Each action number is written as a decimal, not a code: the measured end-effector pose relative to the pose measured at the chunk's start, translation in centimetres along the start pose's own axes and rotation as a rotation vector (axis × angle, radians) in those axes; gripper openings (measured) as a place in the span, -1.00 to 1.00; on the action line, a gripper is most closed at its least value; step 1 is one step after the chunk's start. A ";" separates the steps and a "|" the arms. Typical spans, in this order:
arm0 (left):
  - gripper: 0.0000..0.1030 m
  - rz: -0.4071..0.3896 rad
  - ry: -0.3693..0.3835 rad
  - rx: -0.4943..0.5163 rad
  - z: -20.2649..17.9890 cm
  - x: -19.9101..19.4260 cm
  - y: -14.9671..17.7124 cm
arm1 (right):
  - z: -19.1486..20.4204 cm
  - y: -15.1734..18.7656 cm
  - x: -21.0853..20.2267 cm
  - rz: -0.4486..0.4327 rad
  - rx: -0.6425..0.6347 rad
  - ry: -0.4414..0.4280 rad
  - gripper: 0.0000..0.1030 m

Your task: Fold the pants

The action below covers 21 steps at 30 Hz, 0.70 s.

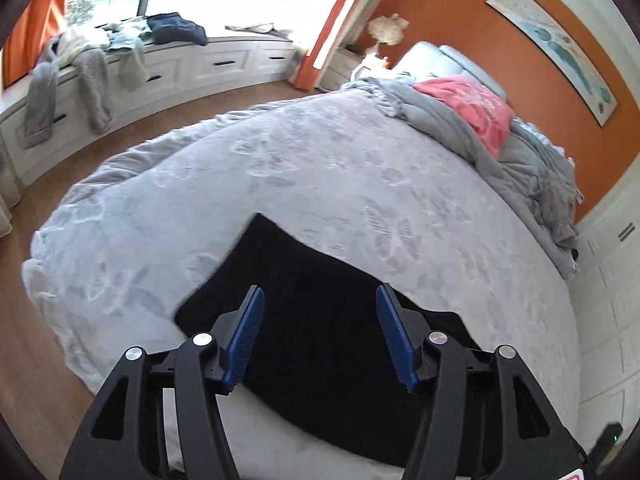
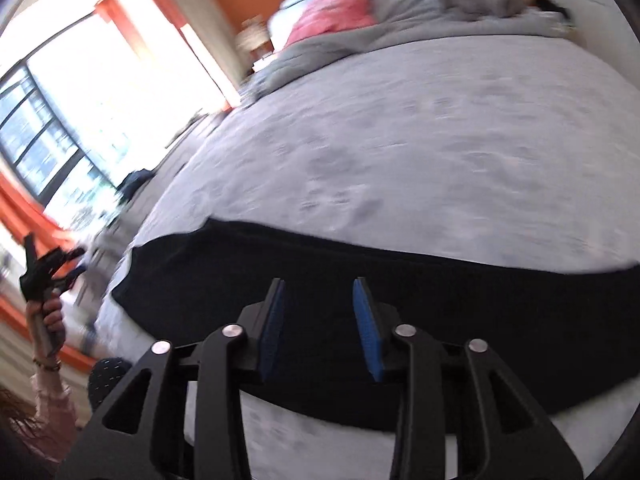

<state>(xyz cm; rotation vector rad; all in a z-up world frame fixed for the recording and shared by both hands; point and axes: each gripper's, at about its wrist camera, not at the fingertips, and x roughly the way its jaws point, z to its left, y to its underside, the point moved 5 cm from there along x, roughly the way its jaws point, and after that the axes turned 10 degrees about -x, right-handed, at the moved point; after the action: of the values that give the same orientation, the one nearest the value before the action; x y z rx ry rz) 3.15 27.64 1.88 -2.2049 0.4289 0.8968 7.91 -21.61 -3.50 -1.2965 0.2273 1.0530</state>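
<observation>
Bedroom, orange walls, grey bedspread (image 1: 320, 168) filling mid-frame in both views. No legible writing; a red-edged label at the bottom right of the left wrist view is cut off.

Left gripper (image 1: 320, 336): jaws apart, blue pads clear, nothing between them. It hangs above the black pants (image 1: 320, 320), not touching, pointing steeply down at the bed. In the right wrist view the same gripper (image 2: 48, 268) shows at left edge, raised, a hand (image 2: 50, 320) around its grip, pale pink sleeve (image 2: 52, 400) below.

Right gripper (image 2: 318, 328): jaws partly apart, empty, low over the pants (image 2: 440, 280).

Pants lie as a flat dark band across the near bed edge, lower frame. Grey quilt (image 1: 460, 120) and pink cloth (image 1: 472, 108) bunched upper right; clothes (image 1: 92, 60) on the window bench, upper left.
</observation>
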 end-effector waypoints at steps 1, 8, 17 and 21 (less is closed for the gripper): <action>0.13 0.019 0.016 0.021 -1.4 0.9 1.0 | 2.8 -1.4 3.8 0.036 -0.054 -0.039 -0.24; 0.13 0.085 -0.132 0.171 -3.5 9.0 5.8 | 10.7 -6.7 21.0 0.196 -0.179 -0.111 -0.18; 0.13 0.075 -0.315 0.189 2.6 13.1 3.3 | 13.5 -9.5 28.3 0.251 -0.244 -0.101 -0.89; 0.13 0.044 -0.350 0.164 4.1 13.6 2.0 | 11.8 -12.4 29.9 0.203 -0.231 0.008 -1.00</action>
<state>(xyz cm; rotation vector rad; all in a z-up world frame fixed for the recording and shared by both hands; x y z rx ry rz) 9.76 28.75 -10.85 -1.8495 0.3681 1.2002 28.65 4.79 -11.44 -1.5087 0.2527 1.2752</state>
